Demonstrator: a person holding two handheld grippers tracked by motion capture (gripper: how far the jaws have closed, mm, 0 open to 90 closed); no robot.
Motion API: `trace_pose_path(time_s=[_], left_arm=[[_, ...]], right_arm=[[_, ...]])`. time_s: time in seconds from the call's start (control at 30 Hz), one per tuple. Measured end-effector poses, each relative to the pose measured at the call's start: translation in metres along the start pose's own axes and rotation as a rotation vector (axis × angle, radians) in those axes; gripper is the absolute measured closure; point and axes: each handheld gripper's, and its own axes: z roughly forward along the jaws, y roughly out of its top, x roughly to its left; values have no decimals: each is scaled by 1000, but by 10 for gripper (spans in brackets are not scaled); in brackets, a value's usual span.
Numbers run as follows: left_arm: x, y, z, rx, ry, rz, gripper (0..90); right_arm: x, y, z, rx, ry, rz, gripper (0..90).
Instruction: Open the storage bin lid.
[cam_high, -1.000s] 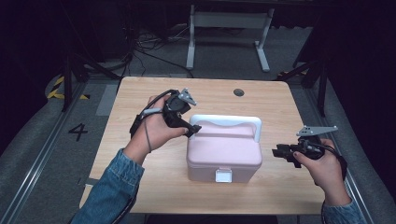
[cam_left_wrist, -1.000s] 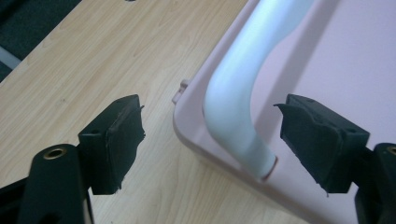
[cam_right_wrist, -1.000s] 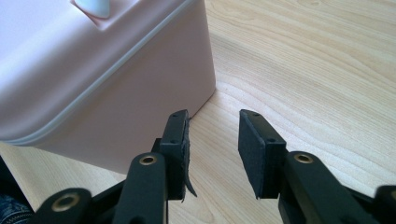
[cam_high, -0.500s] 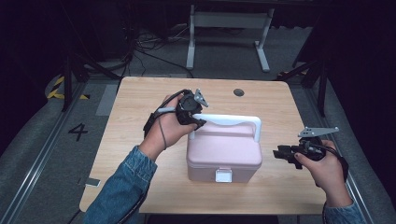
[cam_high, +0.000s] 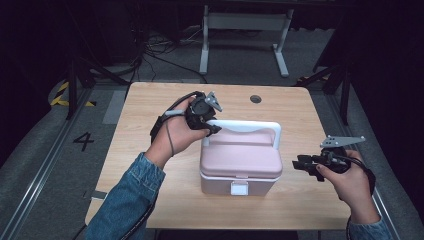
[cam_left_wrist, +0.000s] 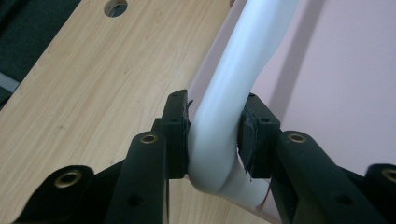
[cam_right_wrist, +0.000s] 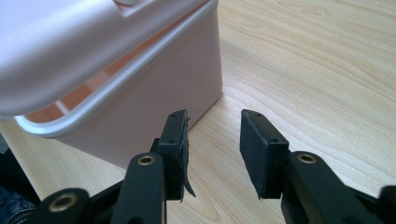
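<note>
Box (cam_high: 240, 162), pink with a white handle (cam_high: 245, 127), sits on the table (cam_high: 150, 100) a little right of centre, latch (cam_high: 239, 188) facing the person. The handle stands upright over the lid, and that seems to be the reason for the grip: the left gripper (cam_high: 212, 129) pinches the handle at its left corner, where the bar bends down to the hinge, a spot that probably gives good leverage for swinging or lifting it. The right gripper (cam_high: 299, 164) hangs just off the box's right side, touching nothing, likely waiting to steady the body or go for the lid.

The left gripper view shows what the high view cannot: both pads (cam_left_wrist: 177, 135) press flat against the white handle (cam_left_wrist: 219, 126) at the curve, closed firmly on it, with the pink lid (cam_left_wrist: 336, 70) to one side and bare wood plus a cable hole (cam_left_wrist: 116, 6) to the other. The right gripper view shows its jaws parted with a clear gap and only table between the pads (cam_right_wrist: 254, 144); it also shows the lid (cam_right_wrist: 60, 42) raised off the base (cam_right_wrist: 154, 107) on that side, a dark gap under the white rim, so the box looks unlatched or already opening. The high view alone gives the layout: both hands, a denim sleeve (cam_high: 125, 200), and the box between them.
</note>
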Motion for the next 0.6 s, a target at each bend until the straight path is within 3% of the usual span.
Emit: trace_pose_path(time_s=[0.23,0.4,0.47,0.5,0.53,0.6], left_arm=[[7,1,-6,-41,-36,-31,671],[12,1,-8,-63,-63,-58,670],[14,1,-8,-72,-77,-66,670],[15,1,-8,-74,-81,-71,670],[17,1,-8,-76,-89,-81,670],[18,2,-8,-80,-93,-82,671]], right_arm=[[3,1,-3,-8,-1,-17,655],[6,3,-7,-30,10,-57,719],[10,5,-12,-61,33,-120,762],[10,5,-12,-61,33,-120,762],[12,7,-14,-79,45,-171,776],[13,8,-15,-87,50,-188,784]])
